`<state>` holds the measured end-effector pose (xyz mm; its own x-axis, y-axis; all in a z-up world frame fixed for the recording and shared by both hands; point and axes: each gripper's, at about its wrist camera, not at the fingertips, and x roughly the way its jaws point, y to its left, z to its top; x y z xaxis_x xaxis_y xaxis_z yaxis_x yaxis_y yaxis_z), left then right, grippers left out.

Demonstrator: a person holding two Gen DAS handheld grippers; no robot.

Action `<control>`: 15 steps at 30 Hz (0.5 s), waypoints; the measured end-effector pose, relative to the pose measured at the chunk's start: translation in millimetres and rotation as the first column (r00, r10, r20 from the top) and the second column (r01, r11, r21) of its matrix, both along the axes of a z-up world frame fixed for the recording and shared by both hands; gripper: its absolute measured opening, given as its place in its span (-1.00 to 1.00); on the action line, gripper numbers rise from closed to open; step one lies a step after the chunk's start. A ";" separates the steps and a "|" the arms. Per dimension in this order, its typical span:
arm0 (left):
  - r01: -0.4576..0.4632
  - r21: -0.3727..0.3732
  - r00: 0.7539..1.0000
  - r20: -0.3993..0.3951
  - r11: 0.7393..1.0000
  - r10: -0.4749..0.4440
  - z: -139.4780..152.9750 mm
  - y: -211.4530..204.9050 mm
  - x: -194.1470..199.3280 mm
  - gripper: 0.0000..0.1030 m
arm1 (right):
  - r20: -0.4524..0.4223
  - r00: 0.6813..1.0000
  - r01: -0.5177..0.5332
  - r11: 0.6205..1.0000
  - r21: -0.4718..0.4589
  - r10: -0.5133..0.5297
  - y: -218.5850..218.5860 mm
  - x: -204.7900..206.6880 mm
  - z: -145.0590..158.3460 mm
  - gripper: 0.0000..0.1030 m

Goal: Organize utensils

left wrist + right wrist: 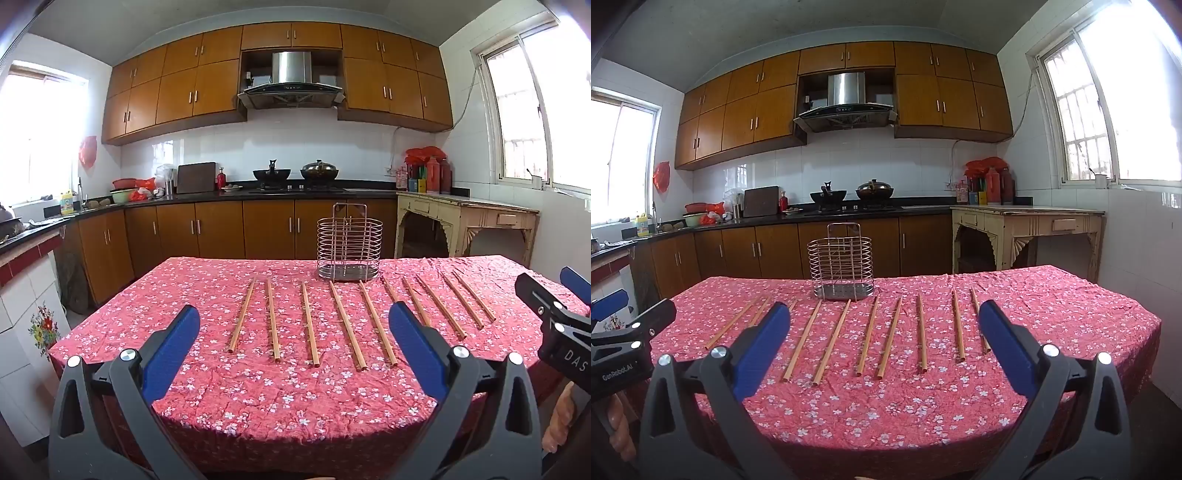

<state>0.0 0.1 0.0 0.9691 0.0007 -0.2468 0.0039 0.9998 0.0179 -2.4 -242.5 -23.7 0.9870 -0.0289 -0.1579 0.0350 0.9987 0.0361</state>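
Both left tongs and right tongs are held wide open, empty; thin wooden chopsticks are spread just ahead, the wire utensil holder beyond.

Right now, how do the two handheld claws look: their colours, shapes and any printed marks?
Both match. The left claw has two long flat blue fingers on dark grey plastic arms with triangular cut-outs and silver round bolts. The right claw is the same. White letters show on the black bodies: "DAS" on the right one, "GenRobot.AI" on the left.

Red floral tablecloth, tan chopsticks, seemingly silver wire holder
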 end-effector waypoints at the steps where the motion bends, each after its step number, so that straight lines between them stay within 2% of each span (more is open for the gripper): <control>1: 0.001 0.000 1.000 0.003 1.000 -0.001 0.0 0.0 -0.2 0.96 | 0.002 1.000 0.000 1.000 -0.002 0.000 0.1 0.0 0.1 0.92; 15: -0.008 -0.002 1.000 0.005 1.000 0.008 2.7 1.0 -1.9 0.96 | 0.003 1.000 0.001 1.000 0.002 -0.001 -0.8 -0.6 -0.1 0.92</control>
